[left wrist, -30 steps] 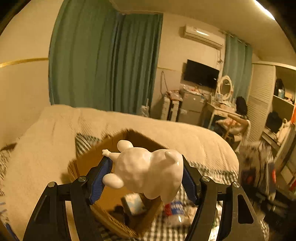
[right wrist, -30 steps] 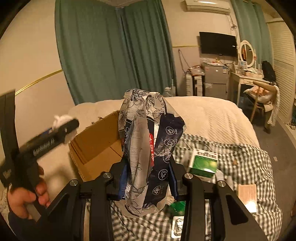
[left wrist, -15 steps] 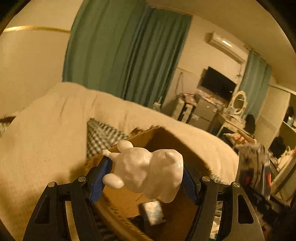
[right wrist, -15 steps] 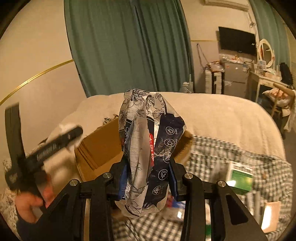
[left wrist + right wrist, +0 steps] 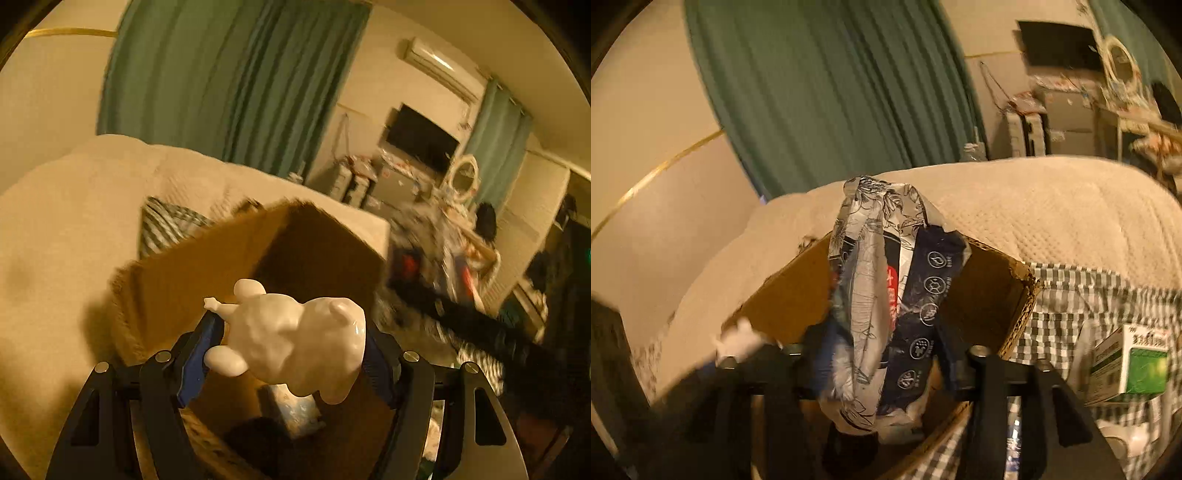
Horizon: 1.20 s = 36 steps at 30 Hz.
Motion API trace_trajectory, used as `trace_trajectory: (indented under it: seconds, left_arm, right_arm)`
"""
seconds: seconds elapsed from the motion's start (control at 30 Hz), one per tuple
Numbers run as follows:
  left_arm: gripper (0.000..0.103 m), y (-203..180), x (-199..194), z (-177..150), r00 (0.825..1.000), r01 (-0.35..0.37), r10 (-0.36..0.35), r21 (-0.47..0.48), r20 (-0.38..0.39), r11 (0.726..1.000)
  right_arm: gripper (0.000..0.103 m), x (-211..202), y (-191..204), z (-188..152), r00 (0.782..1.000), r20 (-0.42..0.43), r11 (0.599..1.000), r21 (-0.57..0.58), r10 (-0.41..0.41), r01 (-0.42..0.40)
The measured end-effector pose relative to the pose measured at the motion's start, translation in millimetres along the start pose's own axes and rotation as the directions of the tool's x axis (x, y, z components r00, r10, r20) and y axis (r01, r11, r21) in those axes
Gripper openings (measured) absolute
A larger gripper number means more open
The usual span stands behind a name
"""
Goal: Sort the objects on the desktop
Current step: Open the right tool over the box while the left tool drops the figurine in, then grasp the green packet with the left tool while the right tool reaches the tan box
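Observation:
My left gripper (image 5: 291,345) is shut on a glossy white animal figurine (image 5: 295,341), held over the open cardboard box (image 5: 207,266). Inside the box lie a small patterned packet (image 5: 295,410) and a dark object (image 5: 258,439). My right gripper (image 5: 882,365) is shut on a crumpled snack bag (image 5: 886,306), printed white, navy and red, also held above the cardboard box (image 5: 790,291). The right gripper with its bag shows blurred at the right of the left wrist view (image 5: 443,280). The figurine (image 5: 738,341) shows blurred at the left of the right wrist view.
The box sits on a bed with a beige quilted blanket (image 5: 1052,214) and a green checked sheet (image 5: 1071,306). A green and white carton (image 5: 1130,365) lies on the sheet to the right. Green curtains (image 5: 229,81) hang behind, with cluttered furniture far right.
Both grippers have moved in over the cardboard box, which now fills more of each view. Each keeps hold of its object. The frames are blurred by motion.

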State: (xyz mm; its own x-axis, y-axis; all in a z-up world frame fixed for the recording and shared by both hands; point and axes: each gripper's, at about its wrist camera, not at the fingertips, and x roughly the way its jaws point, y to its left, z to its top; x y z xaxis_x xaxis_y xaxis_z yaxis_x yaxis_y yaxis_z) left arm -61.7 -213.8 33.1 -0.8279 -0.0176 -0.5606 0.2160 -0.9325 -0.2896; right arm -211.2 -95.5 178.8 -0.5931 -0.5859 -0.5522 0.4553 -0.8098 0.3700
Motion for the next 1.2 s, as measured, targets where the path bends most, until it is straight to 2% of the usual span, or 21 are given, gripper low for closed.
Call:
trace_trajectory:
  seconds: [0.03, 0.1, 0.13, 0.17, 0.27, 0.47, 0.67, 0.73, 0.8, 0.9, 1.03, 1.2]
  left_arm:
    - [0.075, -5.5, 4.5, -2.0, 1.000, -0.020, 0.021, 0.023, -0.012, 1.000]
    - [0.088, -11.2, 6.8, -3.1, 0.999, -0.035, 0.036, 0.039, -0.019, 0.999]
    - [0.099, -13.7, 5.9, -3.5, 0.999, -0.040, 0.041, 0.040, -0.013, 0.998]
    - [0.103, -15.1, 3.5, -3.6, 0.999, -0.043, 0.043, 0.034, -0.001, 0.999]
    - [0.103, -18.0, -4.9, -3.5, 0.999, -0.022, 0.022, 0.008, 0.031, 1.000]
    - [0.103, -31.7, -9.5, -9.8, 1.000, 0.000, 0.000, -0.015, 0.010, 1.000]
    - [0.103, -76.6, -28.9, -29.7, 0.999, 0.035, -0.035, 0.045, -0.008, 0.998]
    - [0.103, -98.8, -38.9, -42.6, 0.999, 0.032, -0.031, 0.080, -0.009, 0.996]
    - [0.103, -117.6, -47.0, -55.1, 0.998, 0.060, -0.059, 0.112, -0.014, 0.992]
    - [0.103, -143.5, -52.8, -78.2, 0.993, 0.113, -0.108, 0.109, -0.050, 0.988]
    - [0.103, -163.4, -42.2, -118.7, 0.975, 0.170, -0.157, 0.073, -0.156, 0.983]
    - [0.103, -166.9, -26.0, -148.3, 0.970, 0.147, -0.131, 0.067, -0.206, 0.987]
  right_arm:
    - [0.069, 0.5, -5.8, 1.6, 1.000, 0.004, 0.999, 0.034, 0.011, -0.012]
    - [0.072, -3.6, -15.9, 2.6, 1.000, 0.021, 0.996, 0.086, 0.012, -0.013]
    - [0.072, -6.0, -19.5, 3.3, 1.000, 0.026, 0.996, 0.089, 0.007, -0.009]
    - [0.072, -10.8, -22.8, 3.2, 0.999, 0.033, 0.996, 0.084, -0.010, 0.007]
    - [0.072, -26.8, -27.0, 1.6, 0.998, 0.051, 0.997, 0.071, -0.038, 0.034]
    - [0.072, -80.2, -55.6, -13.1, 0.992, 0.060, 0.991, 0.078, -0.109, 0.104]
    - [0.072, -160.3, -107.1, -37.0, 0.968, 0.069, 0.968, 0.092, -0.242, 0.235]
    - [0.072, -191.3, -125.9, -44.2, 0.955, 0.069, 0.954, 0.097, -0.290, 0.283]
    - [0.072, -222.9, -146.4, -49.8, 0.937, 0.073, 0.936, 0.106, -0.343, 0.334]
    - [0.072, -258.0, -172.0, -62.7, 0.913, 0.066, 0.910, 0.136, -0.403, 0.392]
    - [0.072, -289.0, -204.3, -88.7, 0.887, 0.040, 0.880, 0.160, -0.459, 0.448]
    - [0.072, -299.7, -239.8, -123.3, 0.873, 0.000, 0.857, 0.195, -0.487, 0.478]
